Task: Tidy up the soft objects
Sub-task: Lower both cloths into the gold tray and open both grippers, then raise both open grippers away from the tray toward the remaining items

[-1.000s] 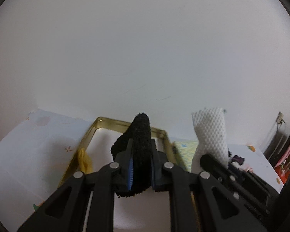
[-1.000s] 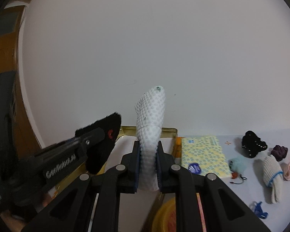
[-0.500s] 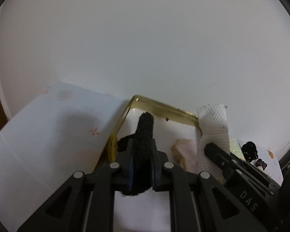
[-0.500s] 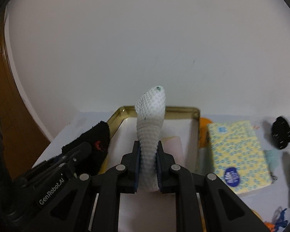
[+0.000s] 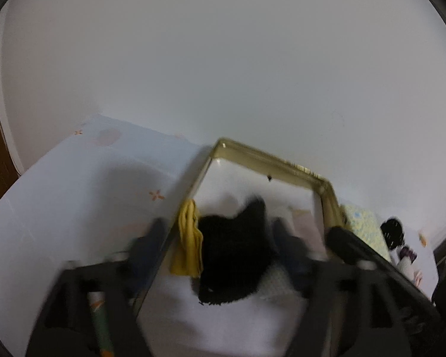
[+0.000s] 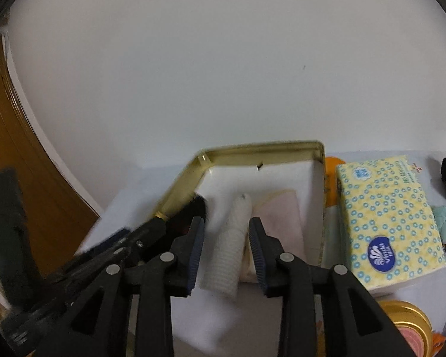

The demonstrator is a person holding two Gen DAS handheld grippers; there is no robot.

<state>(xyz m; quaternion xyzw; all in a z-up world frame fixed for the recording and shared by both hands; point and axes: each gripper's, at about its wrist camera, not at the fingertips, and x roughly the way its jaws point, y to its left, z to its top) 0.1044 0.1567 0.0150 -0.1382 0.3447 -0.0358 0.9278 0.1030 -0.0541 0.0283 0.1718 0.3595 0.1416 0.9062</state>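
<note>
Left gripper point(image 5: 220, 232) jaws just spread wide, blurry; black fuzzy cloth point(image 5: 232, 255) lying loose btwn them, inside the gold-rimmed tin point(image 5: 270, 163), right beside a yellow cloth point(image 5: 188, 238) draped over the rim; right gripper point(image 6: 226, 238) also just opening, pads clear of the white mesh sock point(image 6: 232, 244), which sits in the tin w/ a pink cloth point(image 6: 282, 217); tissue pack point(image 6: 386, 217) next to the tin on the table point(image 5: 74, 193).

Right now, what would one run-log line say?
left gripper: just opened, black sock dropped in gold tin | right gripper: opening, white sock between jaws
</note>
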